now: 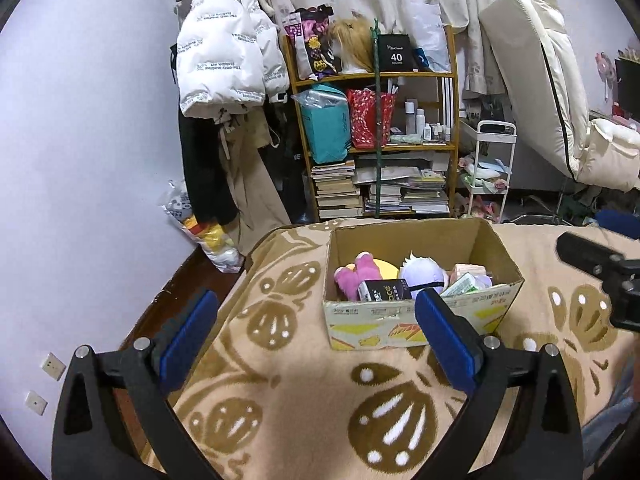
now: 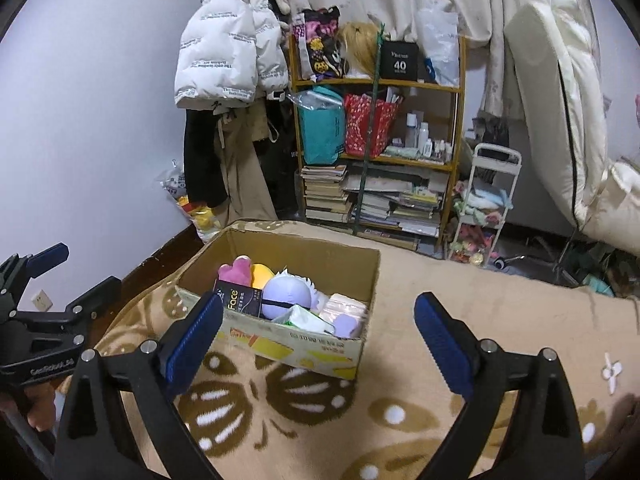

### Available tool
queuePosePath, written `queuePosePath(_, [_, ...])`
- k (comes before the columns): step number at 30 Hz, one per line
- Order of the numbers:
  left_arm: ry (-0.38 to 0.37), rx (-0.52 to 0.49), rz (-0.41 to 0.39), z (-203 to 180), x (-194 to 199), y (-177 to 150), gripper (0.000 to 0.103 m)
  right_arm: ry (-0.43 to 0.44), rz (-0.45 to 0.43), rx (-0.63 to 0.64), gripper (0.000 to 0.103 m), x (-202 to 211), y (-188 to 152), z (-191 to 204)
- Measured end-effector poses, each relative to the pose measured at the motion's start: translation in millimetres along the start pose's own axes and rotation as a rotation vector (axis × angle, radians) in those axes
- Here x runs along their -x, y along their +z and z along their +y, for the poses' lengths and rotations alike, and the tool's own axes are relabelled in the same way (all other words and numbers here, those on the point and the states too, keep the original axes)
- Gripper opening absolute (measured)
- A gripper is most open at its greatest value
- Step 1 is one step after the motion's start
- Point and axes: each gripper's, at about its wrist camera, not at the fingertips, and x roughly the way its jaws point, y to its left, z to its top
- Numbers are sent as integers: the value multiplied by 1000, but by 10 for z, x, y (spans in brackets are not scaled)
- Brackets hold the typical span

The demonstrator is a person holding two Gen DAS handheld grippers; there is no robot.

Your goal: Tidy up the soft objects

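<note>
We hold the left gripper (image 1: pixel 316 316) and the right gripper (image 2: pixel 318 320) above the blanket (image 1: pixel 280 412), both with jaws wide and nothing between them. The box (image 1: pixel 420 320) stands on the blanket just beyond them — left of the right gripper, right of the left one. Inside lie a pink plush (image 1: pixel 354 276), a yellow plush (image 2: pixel 262 274), a white plush (image 2: pixel 286 294) and tissue packs (image 2: pixel 306 318). Far behind stands a shelf (image 1: pixel 376 76).
</note>
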Motion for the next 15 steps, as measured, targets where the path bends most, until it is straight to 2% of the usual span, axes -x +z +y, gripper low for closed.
queuePosePath(6, [30, -9, -22, 16, 256, -98, 98, -29, -30, 28, 101, 335, -12, 13])
queuePosePath(15, [48, 34, -31, 122, 463, -208, 98, -58, -60, -18, 101, 595, -188, -111])
